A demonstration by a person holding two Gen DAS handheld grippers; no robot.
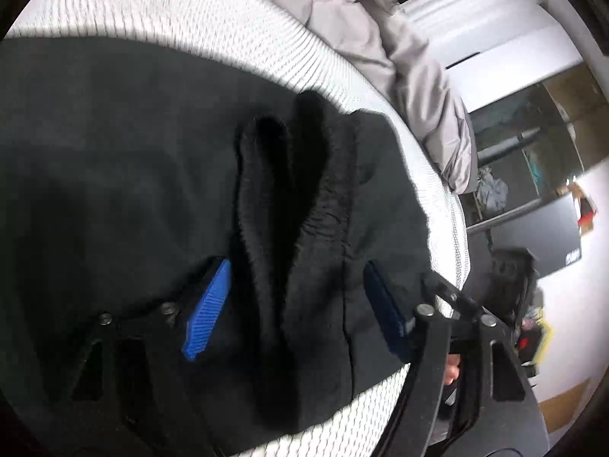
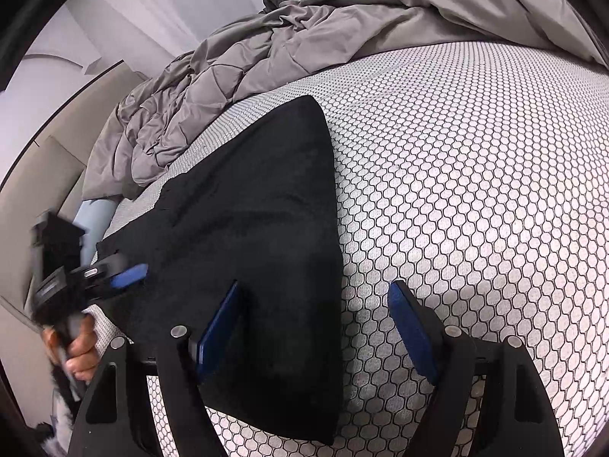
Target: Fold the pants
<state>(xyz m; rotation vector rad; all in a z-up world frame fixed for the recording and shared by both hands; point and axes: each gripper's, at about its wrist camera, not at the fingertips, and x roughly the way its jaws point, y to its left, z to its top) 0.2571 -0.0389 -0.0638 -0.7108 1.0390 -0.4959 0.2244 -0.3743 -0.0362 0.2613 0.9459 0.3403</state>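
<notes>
Right wrist view: pants (image 2: pixel 259 236) already look folded flat on the mattress (image 2: pixel 475 190), both the right gripper (image 2: pixel 316 327) and left gripper (image 1: pixel 297 312) are held wide apart, empty, so maybe one fold is left.

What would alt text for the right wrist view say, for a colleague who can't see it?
Black pants lie flat on a honeycomb-patterned mattress, their folded edge running between the open right tool's blue fingers. The left tool reaches in at the pants' left edge, and a rumpled grey comforter is bunched behind.
</notes>
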